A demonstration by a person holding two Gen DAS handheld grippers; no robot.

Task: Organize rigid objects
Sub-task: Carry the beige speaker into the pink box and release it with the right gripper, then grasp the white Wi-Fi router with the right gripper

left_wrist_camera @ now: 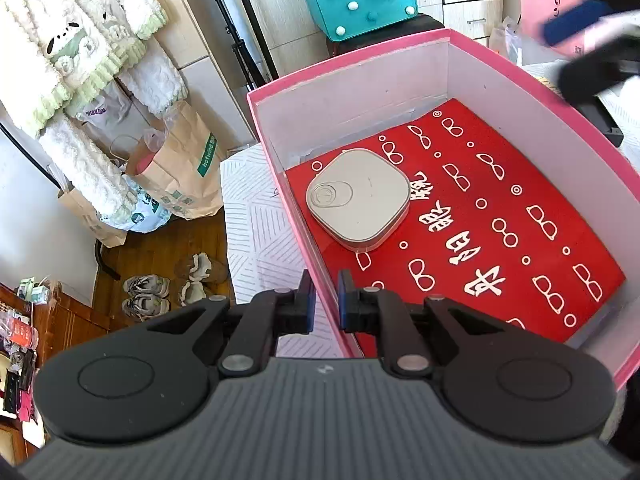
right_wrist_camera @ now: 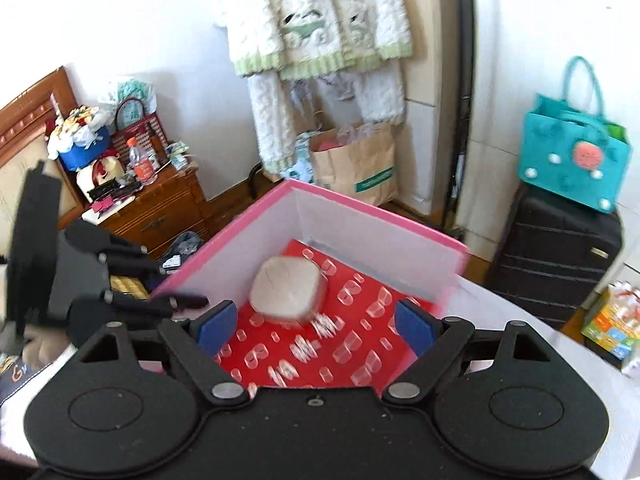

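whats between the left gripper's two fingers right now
The pink box wall: in the left wrist view the left gripper has its pads nearly closed on either side of the near rim, one pad outside, one inside over the red liner.

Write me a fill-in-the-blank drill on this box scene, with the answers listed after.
1. The left tongs are closed on the box's pink ____.
2. The beige square case lies inside the pink box on a sheet coloured ____.
3. The right tongs hover over the box with their jaws ____ and nothing between them.
4. Behind the box, the teal bag sits on top of a black ____.

Answers: wall; red; open; suitcase
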